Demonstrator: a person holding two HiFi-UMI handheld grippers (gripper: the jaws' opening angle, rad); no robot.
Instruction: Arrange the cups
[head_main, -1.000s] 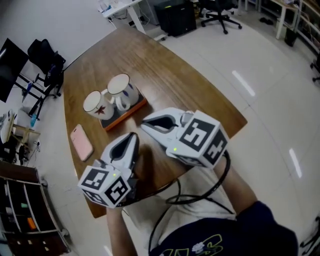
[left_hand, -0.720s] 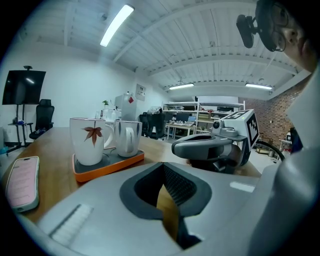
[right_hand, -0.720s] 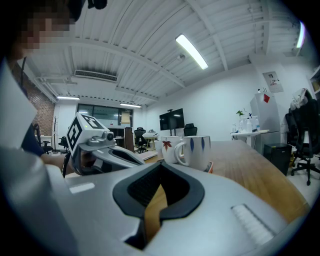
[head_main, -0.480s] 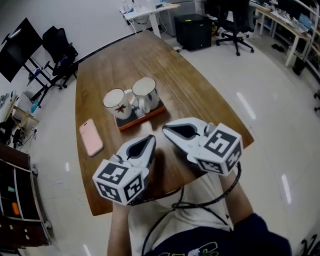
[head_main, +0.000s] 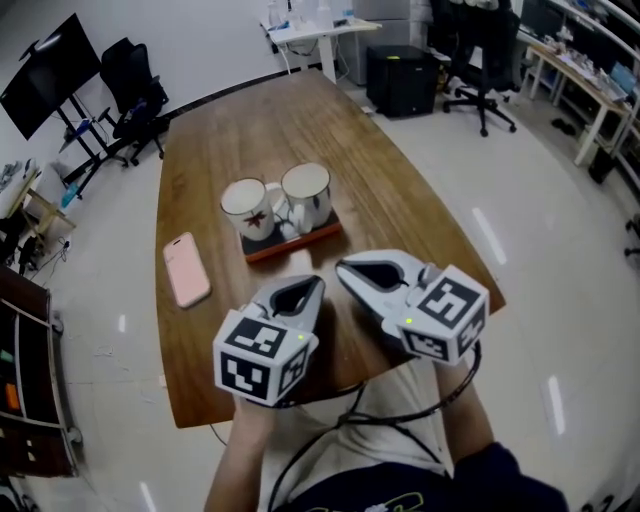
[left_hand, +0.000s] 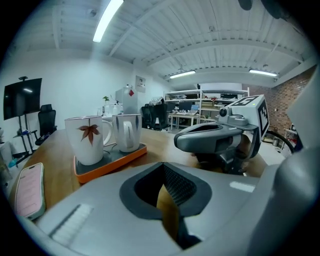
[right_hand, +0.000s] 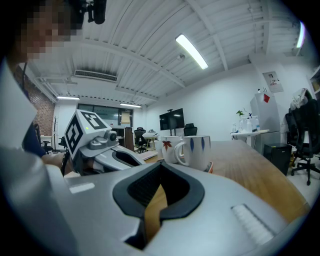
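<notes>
The left gripper (head_main: 318, 283) and right gripper (head_main: 342, 267) both have jaws pressed together on nothing. Just ahead of them, the leaf cup (head_main: 248, 208) and blue-marked cup (head_main: 306, 195) stand side by side on an orange tray (head_main: 300, 243). The jaws should probably spread before advancing to a rim.

Cups (head_main: 305, 192) centre, phone (head_main: 187, 270) left; far table (head_main: 260, 115) bare.

In the right gripper view we see the white leaf-print mug (right_hand: 165, 150) half covered by the white blue-marked mug (right_hand: 197, 152). Flat orange tray (head_main: 295, 246) mostly under both mugs. Pink phone (left_hand: 30, 190) cut by the left gripper view's dark rim. Near edge of the brown wooden table (head_main: 250, 130) hidden behind the left gripper (head_main: 318, 282) and right gripper (head_main: 340, 266).
</notes>
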